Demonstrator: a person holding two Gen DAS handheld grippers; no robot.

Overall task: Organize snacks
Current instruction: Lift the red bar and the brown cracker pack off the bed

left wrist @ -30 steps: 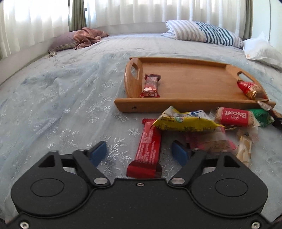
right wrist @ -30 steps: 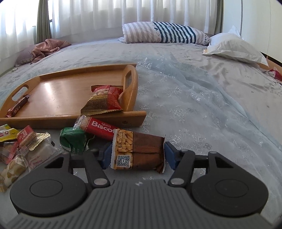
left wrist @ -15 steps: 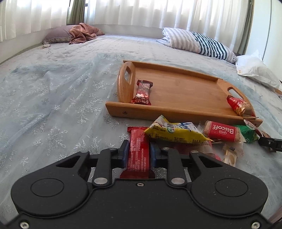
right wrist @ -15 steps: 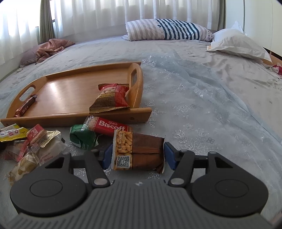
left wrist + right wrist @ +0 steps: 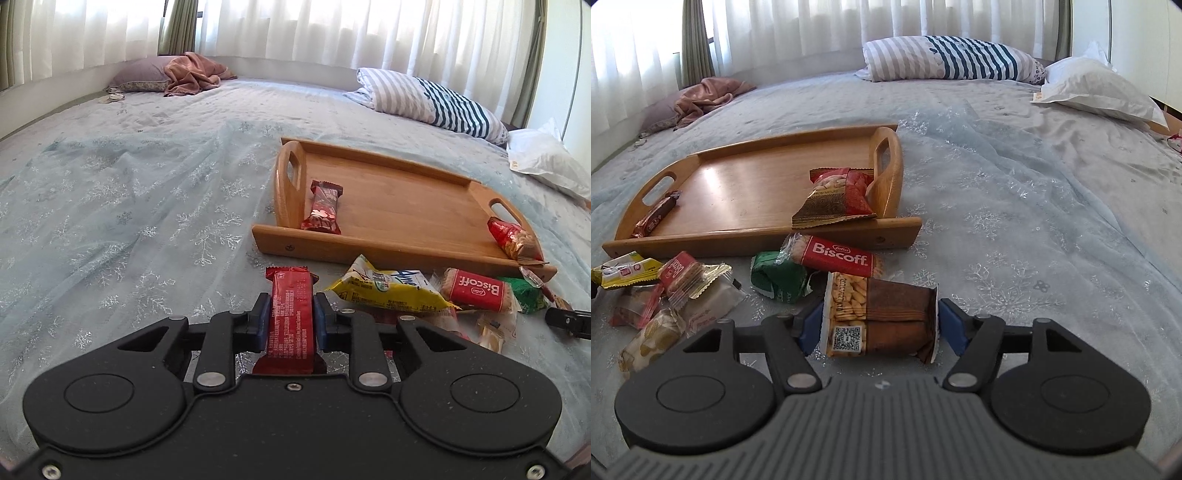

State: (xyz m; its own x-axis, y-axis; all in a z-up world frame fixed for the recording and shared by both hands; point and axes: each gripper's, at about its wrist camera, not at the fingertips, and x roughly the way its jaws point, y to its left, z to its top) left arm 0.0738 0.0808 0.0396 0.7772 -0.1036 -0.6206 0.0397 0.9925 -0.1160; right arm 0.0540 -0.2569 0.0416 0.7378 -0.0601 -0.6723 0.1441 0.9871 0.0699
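Note:
My left gripper (image 5: pixel 290 317) is shut on a long red snack bar (image 5: pixel 291 314) and holds it just above the bedspread, short of the wooden tray (image 5: pixel 391 206). The tray holds a small red chocolate bar (image 5: pixel 323 208) at its left end and a red peanut bag (image 5: pixel 511 238) at its right end. My right gripper (image 5: pixel 879 325) is shut on a brown cracker packet (image 5: pixel 881 317), near the tray's (image 5: pixel 753 199) right front corner. Loose snacks lie in front of the tray: a yellow packet (image 5: pixel 384 290), a Biscoff pack (image 5: pixel 836 254) and a green packet (image 5: pixel 779 275).
The bed has a pale blue snowflake cover (image 5: pixel 122 206). A striped pillow (image 5: pixel 945 59) and a white pillow (image 5: pixel 1097 88) lie at the back, and a pink cloth on a pillow (image 5: pixel 192 72) at the far left. More small wrapped snacks (image 5: pixel 672 295) lie at the left.
My left gripper closed on the red snack bar and lifted it slightly. My right gripper keeps its hold on the brown packet and has shifted a little relative to the tray.

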